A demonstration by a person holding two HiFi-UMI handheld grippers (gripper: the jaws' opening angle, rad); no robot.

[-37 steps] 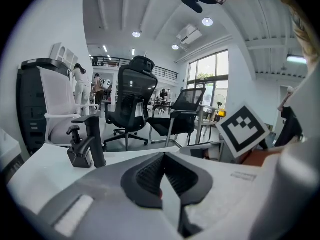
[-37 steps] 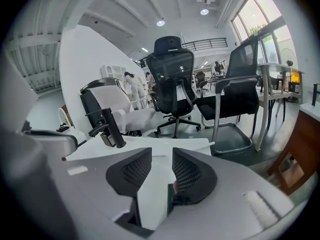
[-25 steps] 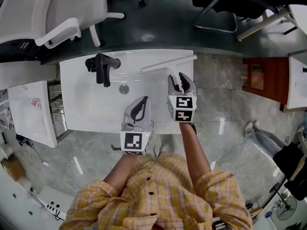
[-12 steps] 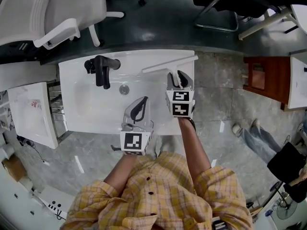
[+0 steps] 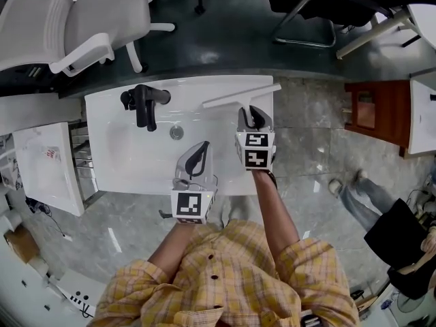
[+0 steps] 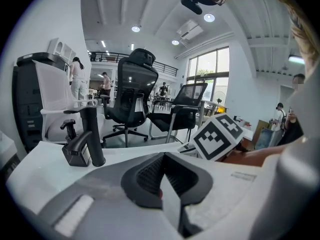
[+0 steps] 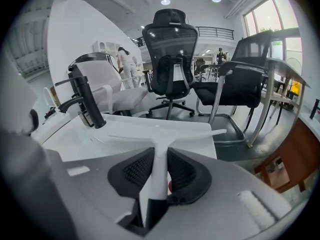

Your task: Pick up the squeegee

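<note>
A white squeegee [image 5: 238, 95] lies on the back right of the white sink counter [image 5: 122, 162], blade along the far edge, handle toward me. My right gripper [image 5: 253, 117] sits over the handle; its jaws have just been closing, and both black pads now press the white handle [image 7: 159, 170], with the blade [image 7: 165, 134] lying crosswise just ahead of my right gripper [image 7: 160, 156]. My left gripper [image 5: 199, 150] hovers over the basin's front right, its jaws together with nothing between them, and in its own view the left gripper [image 6: 161, 165] points toward the faucet.
A black faucet [image 5: 144, 101] stands at the counter's back left, with the drain [image 5: 176, 133] in the basin in front of it. White office chairs [image 5: 68, 19] stand beyond the counter. A brown cabinet [image 5: 371, 111] is at the right, on the grey stone floor.
The right gripper's jaws have narrowed from wide open onto the squeegee handle, and it has edged slightly forward. The left gripper has stayed where it was.
</note>
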